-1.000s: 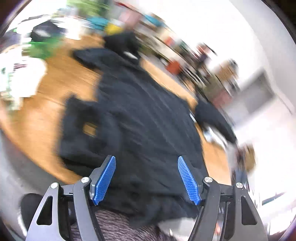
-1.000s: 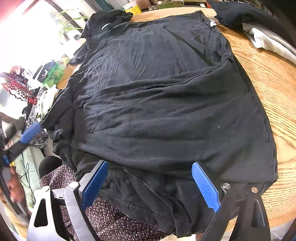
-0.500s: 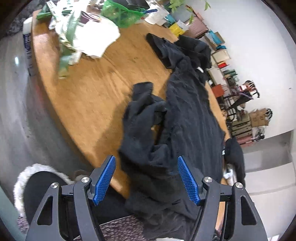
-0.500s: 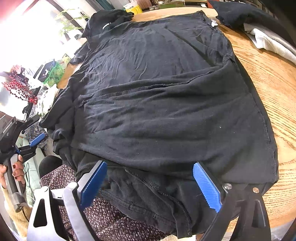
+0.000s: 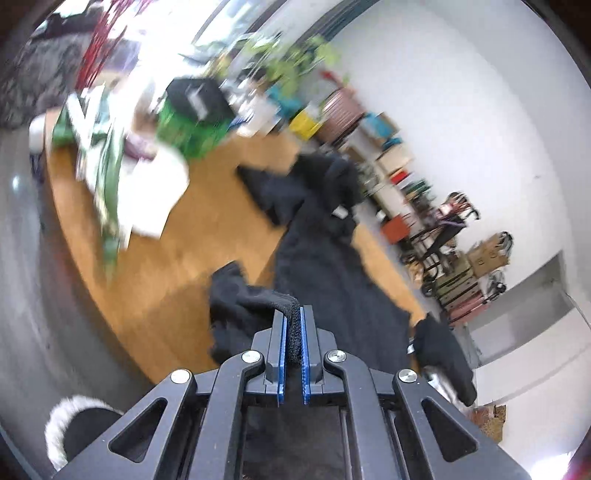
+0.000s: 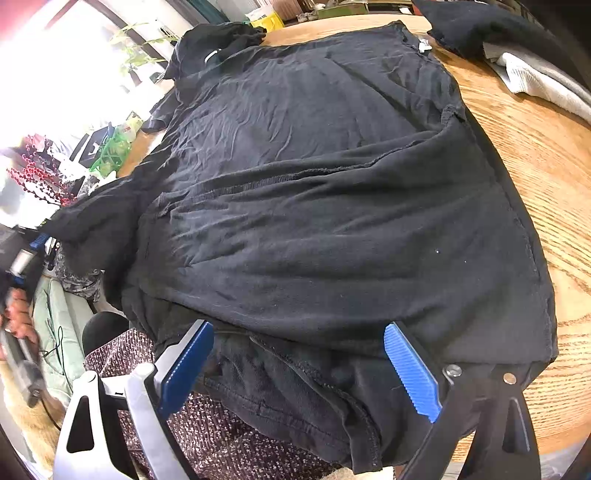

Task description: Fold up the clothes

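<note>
A black shirt (image 6: 332, 184) lies spread over the round wooden table (image 6: 554, 166), its near hem hanging off the front edge. My right gripper (image 6: 299, 328) hovers open over that hem, with cloth under both blue pads but nothing pinched. In the left wrist view, the left gripper (image 5: 292, 312) has its jaws closing tight on a fold of the shirt's edge (image 5: 291, 332), and the pads press on the cloth. The rest of the shirt (image 5: 325, 258) trails away across the table. The left gripper (image 6: 37, 240) also shows at the shirt's left side, held by a hand (image 6: 18, 317).
More dark clothing (image 6: 480, 22) and a grey-white cloth (image 6: 535, 77) lie at the table's far right. A green basket (image 5: 188, 129) and white papers (image 5: 155, 184) crowd the left side. Patterned trousers on a lap (image 6: 221, 435) sit below the front edge.
The left gripper went from wide open to shut on the shirt's left edge and rose with it, its view swinging up. The right gripper kept still.
</note>
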